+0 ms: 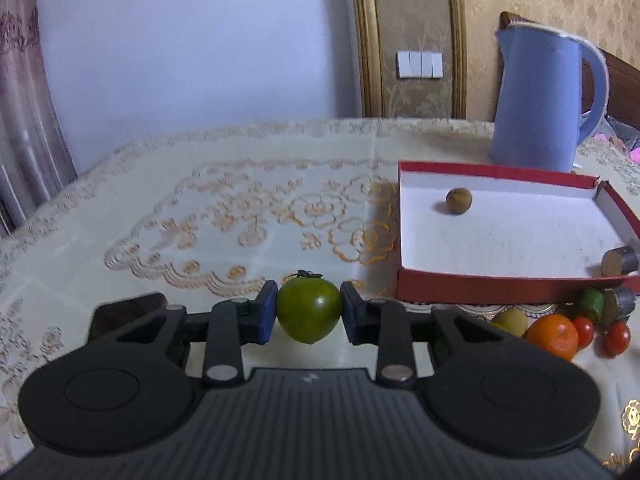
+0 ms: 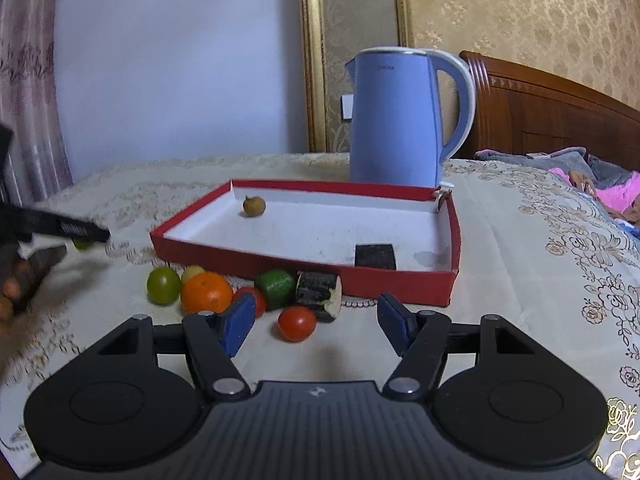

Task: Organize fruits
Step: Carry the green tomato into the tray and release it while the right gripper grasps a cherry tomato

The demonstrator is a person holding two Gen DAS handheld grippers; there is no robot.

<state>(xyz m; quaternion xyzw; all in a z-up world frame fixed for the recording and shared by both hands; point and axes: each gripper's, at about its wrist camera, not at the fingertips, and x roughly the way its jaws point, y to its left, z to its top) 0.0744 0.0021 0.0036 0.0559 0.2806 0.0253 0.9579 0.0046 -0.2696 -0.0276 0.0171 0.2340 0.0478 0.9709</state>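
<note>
My left gripper [image 1: 308, 314] is shut on a green tomato [image 1: 308, 310], held above the tablecloth left of the red tray [image 1: 480, 290]. The tray holds one small brown fruit [image 1: 459, 200], which also shows in the right wrist view [image 2: 254, 205]. My right gripper [image 2: 316, 322] is open and empty, just in front of a red cherry tomato [image 2: 297, 323]. Beside it lie an orange [image 2: 206, 292], a green tomato [image 2: 163, 286], a green fruit [image 2: 275, 288] and a dark cut piece [image 2: 319, 294]. The left gripper [image 2: 86, 236] shows blurred at the far left.
A blue kettle [image 2: 396, 120] stands behind the tray [image 2: 304, 270]. A dark block [image 2: 375, 256] lies inside the tray near its front wall. A bed with blankets [image 2: 592, 176] is at the right. The table edge runs along the back and left.
</note>
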